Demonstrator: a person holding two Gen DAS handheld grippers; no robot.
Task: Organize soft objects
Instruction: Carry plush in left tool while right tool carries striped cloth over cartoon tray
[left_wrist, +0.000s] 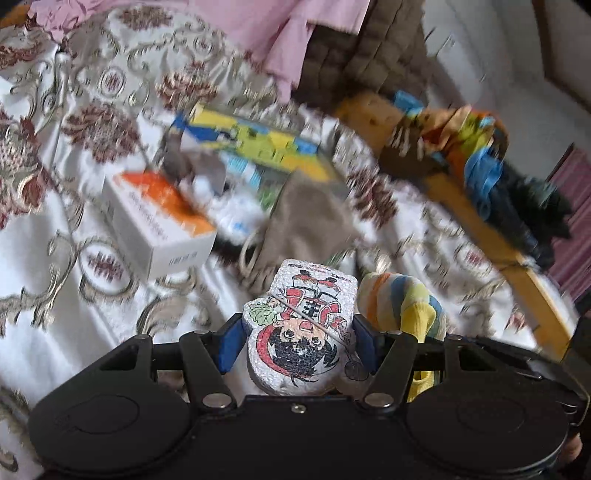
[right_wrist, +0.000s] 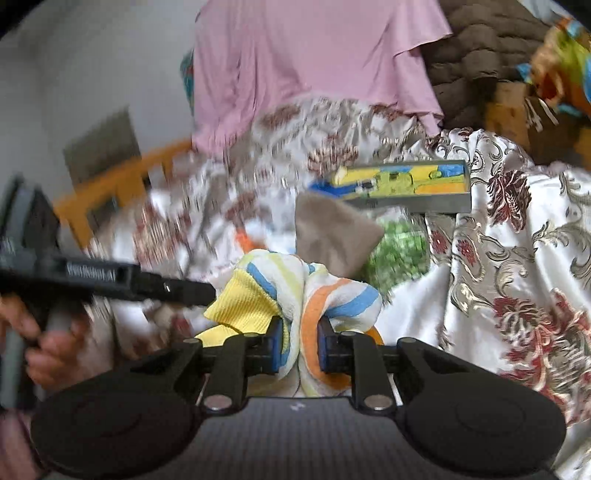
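My left gripper is shut on a white foam pad printed with a cartoon figure, held above the floral bedspread. My right gripper is shut on a bunched striped sock in white, yellow, blue and orange. The same sock shows just right of the foam pad in the left wrist view. The left gripper's black body reaches in from the left in the right wrist view, next to the sock. A grey-brown cloth pouch lies on the bed ahead.
A white and orange box, a yellow-blue box and green packaging lie on the bed. A pink garment and brown quilt sit behind. A wooden rail carries colourful cloths.
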